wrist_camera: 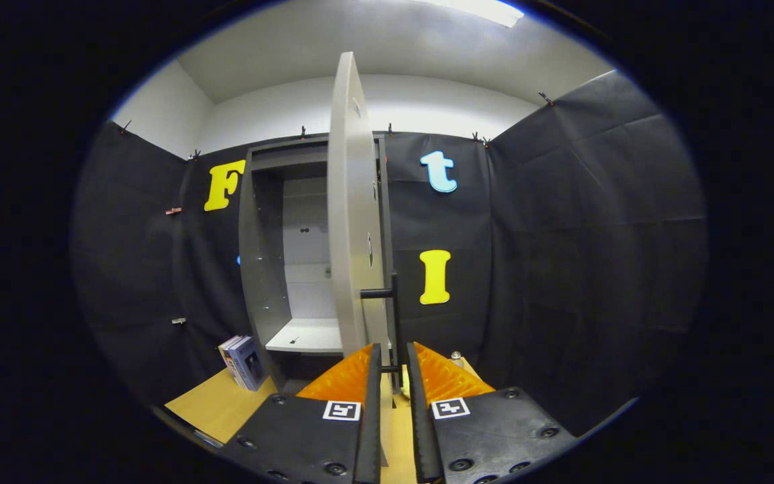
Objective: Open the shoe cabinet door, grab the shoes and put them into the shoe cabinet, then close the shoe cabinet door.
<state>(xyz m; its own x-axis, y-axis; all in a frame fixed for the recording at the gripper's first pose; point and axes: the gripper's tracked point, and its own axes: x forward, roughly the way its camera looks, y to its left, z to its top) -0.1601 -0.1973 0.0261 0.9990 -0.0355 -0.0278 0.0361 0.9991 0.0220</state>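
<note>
Shoe cabinet (pixel 273 269) stands against the booth wall at the back of the bench (pixel 216 403), its door (pixel 353 222) swung out edge-on toward the camera so the pale inner shelf (pixel 306 335) shows. The gripper (pixel 394 363) has its fingers drawn nearly together around the dark bar handle (pixel 392 309) on the door's edge; whether both press on it I cannot tell. That hold suits pulling the door wide. The cabinet is grey and tall; a small box (pixel 244 361) leans beside its base.

Grey shoe cabinet (pixel 263 269), pale grey door (pixel 353 222), black handle (pixel 387 294), tan floor (pixel 216 407).
</note>
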